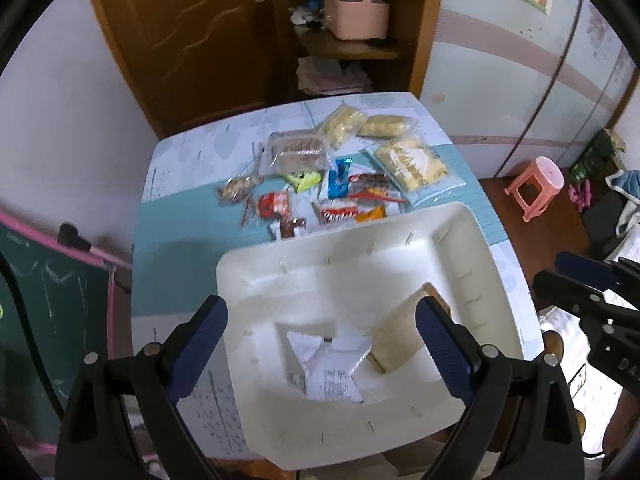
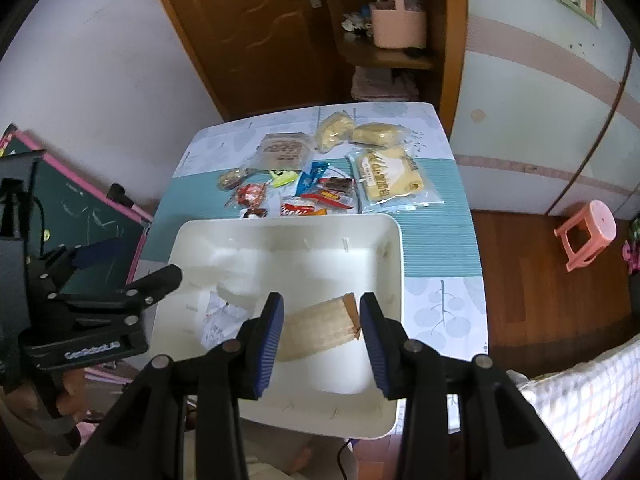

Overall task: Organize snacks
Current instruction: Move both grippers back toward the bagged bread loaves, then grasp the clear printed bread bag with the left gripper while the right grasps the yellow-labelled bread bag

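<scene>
A white plastic bin [image 1: 472, 248] [image 2: 384, 240] stands at the table's near edge. Inside lie a white snack packet [image 1: 336, 368] [image 2: 220, 320] and a tan wafer pack [image 1: 400, 336] [image 2: 320, 328]. My left gripper [image 1: 320, 348] is open and empty, held above the bin over the white packet. My right gripper [image 2: 322, 336] is open and empty above the wafer pack. Several loose snacks lie beyond the bin: a blue wrapper [image 1: 339, 178] [image 2: 310, 178], a red cookie pack [image 1: 338, 212] [image 2: 296, 210], yellow biscuit bags [image 1: 412, 164] [image 2: 388, 178].
The table [image 1: 180, 220] [image 2: 432, 240] has a teal and white cloth. A green chalkboard [image 1: 48, 312] [image 2: 80, 216] leans at the left. A pink stool [image 1: 536, 184] [image 2: 588, 236] stands on the wooden floor at the right. A wooden door and shelf stand behind.
</scene>
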### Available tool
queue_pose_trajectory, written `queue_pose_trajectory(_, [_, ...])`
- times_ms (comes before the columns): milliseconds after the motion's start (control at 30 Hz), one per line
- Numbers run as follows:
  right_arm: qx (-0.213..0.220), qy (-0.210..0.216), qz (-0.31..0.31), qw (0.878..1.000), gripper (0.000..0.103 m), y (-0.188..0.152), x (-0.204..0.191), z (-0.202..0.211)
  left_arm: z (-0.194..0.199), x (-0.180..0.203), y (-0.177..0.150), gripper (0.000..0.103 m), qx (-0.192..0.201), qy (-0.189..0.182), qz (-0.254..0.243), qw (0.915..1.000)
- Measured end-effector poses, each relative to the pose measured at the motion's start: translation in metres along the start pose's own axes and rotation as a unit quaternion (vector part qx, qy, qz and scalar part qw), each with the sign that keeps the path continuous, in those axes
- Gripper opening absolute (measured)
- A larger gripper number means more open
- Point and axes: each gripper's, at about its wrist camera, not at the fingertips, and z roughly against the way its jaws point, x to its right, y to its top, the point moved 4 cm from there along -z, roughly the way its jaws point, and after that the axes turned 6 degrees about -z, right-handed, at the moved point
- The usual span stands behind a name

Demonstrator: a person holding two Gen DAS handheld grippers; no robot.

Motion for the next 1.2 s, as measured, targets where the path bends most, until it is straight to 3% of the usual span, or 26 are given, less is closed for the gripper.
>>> queue_pose_trajectory(167, [-0.003, 0.003, -0.015, 1.0, 0.049, 0.023, 0.006, -0.002, -0.004, -0.005, 0.032, 0.095, -0.001, -0.024, -0.029, 0.9993])
queue_pose_trajectory(333, [0.021, 0.002, -0.013, 1.0, 0.08, 0.067, 0.008, 0.003, -0.012, -0.022, 0.077, 0.095, 0.001, -0.032, -0.075, 0.9967])
queue_pose_trajectory(433, [0.036, -0.008, -0.006, 0.999, 0.09, 0.103, 0.009, 0.0, -0.026, -0.039, 0.109, 0.095, -0.008, -0.038, -0.091, 0.9952])
queue_pose_trajectory(567, [0.038, -0.027, -0.009, 0.999, 0.094, 0.15, 0.022, -0.024, -0.062, -0.056, 0.15, 0.095, -0.028, -0.034, -0.13, 0.9905])
queue_pose_trajectory(733, [0.006, -0.026, -0.027, 0.999, 0.095, 0.189, 0.045, -0.082, -0.128, -0.056, 0.181, 0.095, -0.056, -0.028, -0.205, 0.9769])
queue_pose_trajectory(900, [-0.049, -0.03, -0.048, 0.997, 0.096, 0.198, 0.066, -0.156, -0.189, -0.048, 0.191, 0.095, -0.086, -0.045, -0.247, 0.9641])
queue_pose_trajectory(1067, [-0.101, -0.034, -0.063, 0.992, 0.096, 0.188, 0.08, -0.221, -0.248, -0.034, 0.186, 0.095, -0.125, -0.042, -0.329, 0.935])
queue_pose_trajectory(1200, [-0.122, -0.036, -0.067, 0.99, 0.096, 0.18, 0.083, -0.253, -0.279, -0.031, 0.183, 0.095, -0.146, -0.033, -0.361, 0.9206])
